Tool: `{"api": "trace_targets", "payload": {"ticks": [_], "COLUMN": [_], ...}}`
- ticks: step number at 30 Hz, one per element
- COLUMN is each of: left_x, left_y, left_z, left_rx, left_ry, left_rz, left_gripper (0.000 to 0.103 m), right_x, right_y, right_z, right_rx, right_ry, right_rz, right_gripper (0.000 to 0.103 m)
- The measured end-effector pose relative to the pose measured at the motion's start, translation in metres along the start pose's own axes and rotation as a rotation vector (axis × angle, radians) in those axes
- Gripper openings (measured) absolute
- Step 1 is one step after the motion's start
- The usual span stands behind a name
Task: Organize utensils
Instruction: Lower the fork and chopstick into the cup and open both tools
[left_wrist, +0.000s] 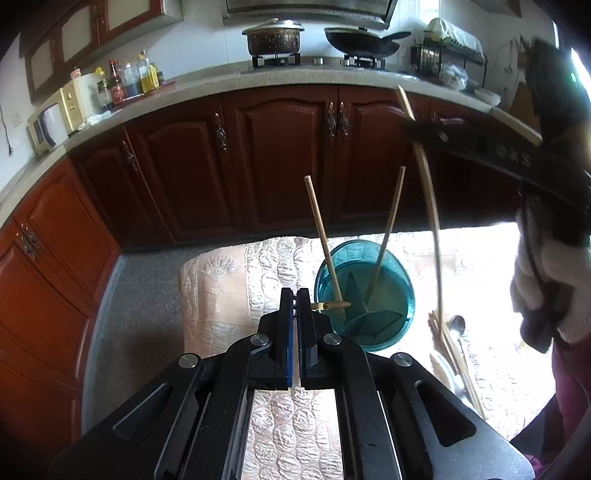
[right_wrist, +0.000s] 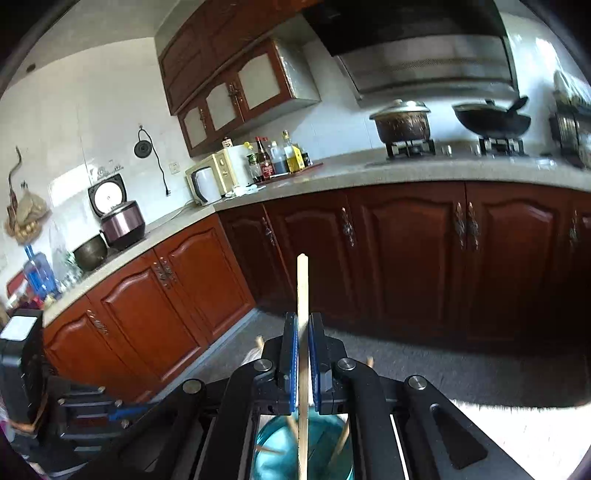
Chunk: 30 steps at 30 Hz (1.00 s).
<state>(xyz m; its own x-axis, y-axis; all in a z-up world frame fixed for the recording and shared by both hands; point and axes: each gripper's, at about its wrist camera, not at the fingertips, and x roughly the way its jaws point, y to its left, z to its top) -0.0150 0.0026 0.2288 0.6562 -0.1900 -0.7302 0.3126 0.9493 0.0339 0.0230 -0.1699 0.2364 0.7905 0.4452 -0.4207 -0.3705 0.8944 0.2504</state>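
A teal utensil holder (left_wrist: 365, 295) stands on a quilted cloth (left_wrist: 221, 288), with two wooden chopsticks (left_wrist: 321, 236) leaning in it. My left gripper (left_wrist: 295, 295) is shut on a short wooden chopstick (left_wrist: 332, 305) that lies level, its tip over the holder's rim. My right gripper (right_wrist: 303, 321) is shut on a long chopstick (right_wrist: 303, 295) held upright over the holder (right_wrist: 273, 454). In the left wrist view this chopstick (left_wrist: 430, 206) hangs beside the holder, under the right gripper (left_wrist: 417, 129).
More chopsticks and a metal spoon (left_wrist: 458, 326) lie on the cloth right of the holder. Dark wooden cabinets (left_wrist: 280, 155) and a counter with a pot (left_wrist: 273, 37) and wok (left_wrist: 364, 42) stand behind. A gloved hand (left_wrist: 546, 280) is at right.
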Motion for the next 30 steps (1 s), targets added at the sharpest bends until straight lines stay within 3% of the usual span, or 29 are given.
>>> {"api": "trace_targets", "payload": {"ticks": [10,15,30], "left_x": [0.034,0.047,0.090], "left_y": [-0.003,-0.016,-0.051], "left_z": [0.009,0.009,-0.003], "left_rx": [0.042,0.083,0.112], "left_ry": [0.051,0.071,0.150], "left_rz": [0.039,0.051,0.036], "left_gripper": [0.001,0.001,0.001], "right_x": [0.043,0.056,0.035], "right_y": [0.005,-0.001,-0.030], "right_z": [0.001,-0.014,-0.061], "right_rx": [-0.114,-0.115,-0.055], "right_ry": [-0.049,0.008,0.169], "right_rz": [-0.056,-0.046,-0.060], "right_gripper": [0.005,0.005,0.005]}}
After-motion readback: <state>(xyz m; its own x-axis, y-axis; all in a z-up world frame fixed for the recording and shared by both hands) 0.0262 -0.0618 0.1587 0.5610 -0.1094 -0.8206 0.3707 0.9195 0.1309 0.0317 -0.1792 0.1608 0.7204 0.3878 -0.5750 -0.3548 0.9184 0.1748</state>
